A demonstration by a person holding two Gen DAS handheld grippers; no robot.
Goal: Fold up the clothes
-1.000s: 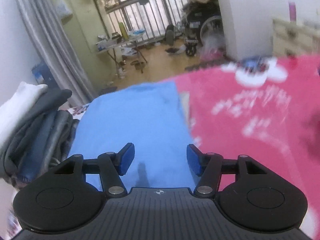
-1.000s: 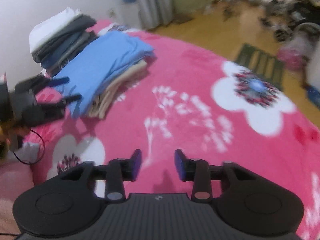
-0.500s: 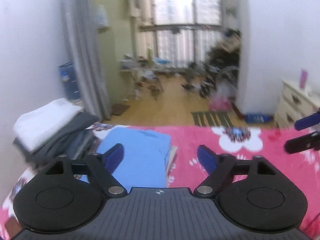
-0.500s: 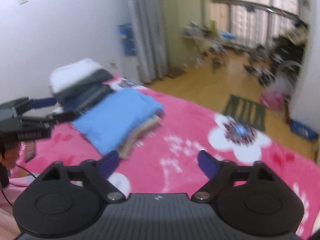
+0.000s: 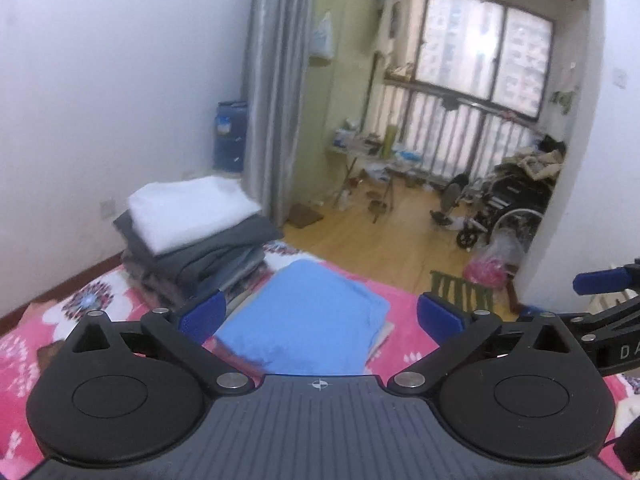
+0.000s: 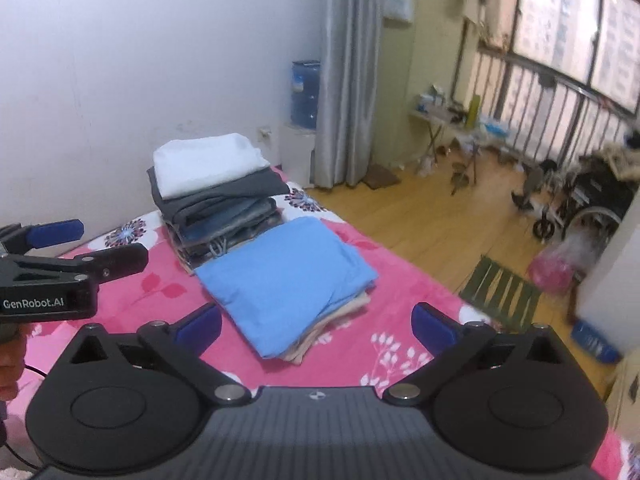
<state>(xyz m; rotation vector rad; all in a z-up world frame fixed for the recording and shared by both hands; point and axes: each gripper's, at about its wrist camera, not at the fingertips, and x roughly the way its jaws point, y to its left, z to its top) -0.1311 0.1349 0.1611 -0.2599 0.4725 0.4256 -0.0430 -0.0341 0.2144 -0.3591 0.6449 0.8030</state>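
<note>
Clothes are lying in two folded piles on the pink floral blanket (image 6: 400, 292): at the left, a tall stack (image 6: 218, 204) of grey and dark garments with one white piece on top, and just beside it to the right, a lower pile (image 6: 286, 280) topped by one blue garment over beige layers. Both grippers are hanging above the blanket, empty, with jaws spread wide: the left gripper (image 5: 320, 316) is facing the blue pile, the right gripper (image 6: 316, 324) likewise. One wheelchair (image 6: 588, 196) is standing far right on the wooden floor.
</note>
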